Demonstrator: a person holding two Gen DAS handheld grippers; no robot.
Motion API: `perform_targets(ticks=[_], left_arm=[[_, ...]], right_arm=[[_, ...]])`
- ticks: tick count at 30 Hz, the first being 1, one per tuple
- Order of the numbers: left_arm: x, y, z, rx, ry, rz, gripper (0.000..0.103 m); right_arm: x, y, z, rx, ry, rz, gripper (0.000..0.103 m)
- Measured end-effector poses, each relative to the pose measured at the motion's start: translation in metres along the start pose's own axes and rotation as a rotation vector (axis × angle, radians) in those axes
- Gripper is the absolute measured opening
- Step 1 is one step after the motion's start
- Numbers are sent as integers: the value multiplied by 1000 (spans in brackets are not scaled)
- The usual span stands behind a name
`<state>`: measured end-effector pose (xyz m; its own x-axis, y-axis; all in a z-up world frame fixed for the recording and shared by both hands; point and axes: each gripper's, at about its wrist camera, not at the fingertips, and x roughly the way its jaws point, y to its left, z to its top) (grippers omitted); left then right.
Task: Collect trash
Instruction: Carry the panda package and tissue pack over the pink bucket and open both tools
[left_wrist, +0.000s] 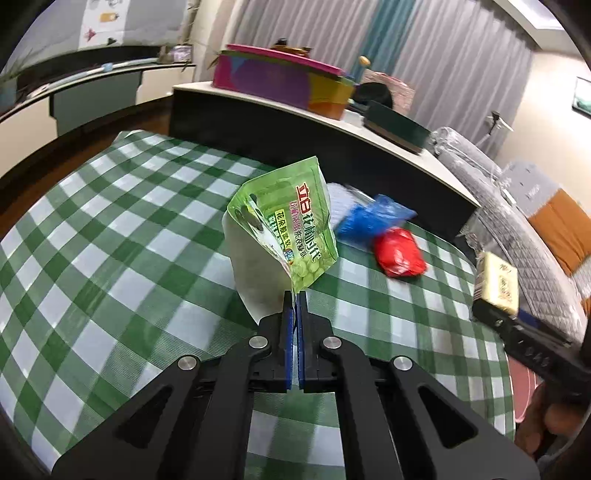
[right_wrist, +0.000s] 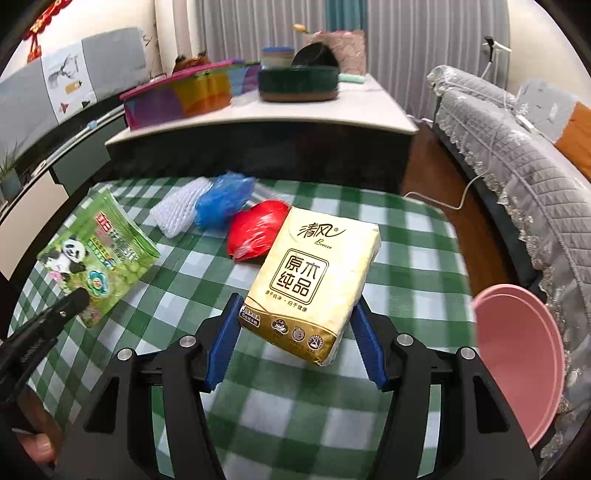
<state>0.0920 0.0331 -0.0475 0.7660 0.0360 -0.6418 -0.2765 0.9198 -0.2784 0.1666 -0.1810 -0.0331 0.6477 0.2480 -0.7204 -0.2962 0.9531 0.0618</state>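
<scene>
Already the right gripper (right_wrist: 295, 328) clasped the cream-and-gold tissue pack (right_wrist: 317, 280) above the checked surface (right_wrist: 406, 258), pink plastic bin (right_wrist: 517, 369) just right; left fingers (left_wrist: 287, 314) pinched the green pouch (left_wrist: 291, 221).

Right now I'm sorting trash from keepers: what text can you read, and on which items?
"清风", "Breeze", "原木纯品": yellow tissue pack, held in the right tool.
"立白": green pouch, pinched by the left tool.
Smaller print on both: unreadable.
</scene>
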Motion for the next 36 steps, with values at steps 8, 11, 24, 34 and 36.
perform_targets(ticks=[8, 11, 24, 34, 36], left_arm=[[-13, -28, -10, 70, -9, -37, 1], [-19, -39, -14, 95, -9, -56, 1], [-36, -79, -28, 195, -11, -105, 1], [-39, -108, -38, 248, -9, -138, 1], [-39, -112, -40, 255, -7, -143, 1]], right_arm=[[-36, -30, -9, 33, -40, -23, 58], [-49, -41, -13, 48, -56, -35, 58], [-93, -82, -31, 83, -105, -88, 58], [-112, -107, -41, 111, -130, -120, 58], [-114, -111, -42, 115, -132, -126, 58]])
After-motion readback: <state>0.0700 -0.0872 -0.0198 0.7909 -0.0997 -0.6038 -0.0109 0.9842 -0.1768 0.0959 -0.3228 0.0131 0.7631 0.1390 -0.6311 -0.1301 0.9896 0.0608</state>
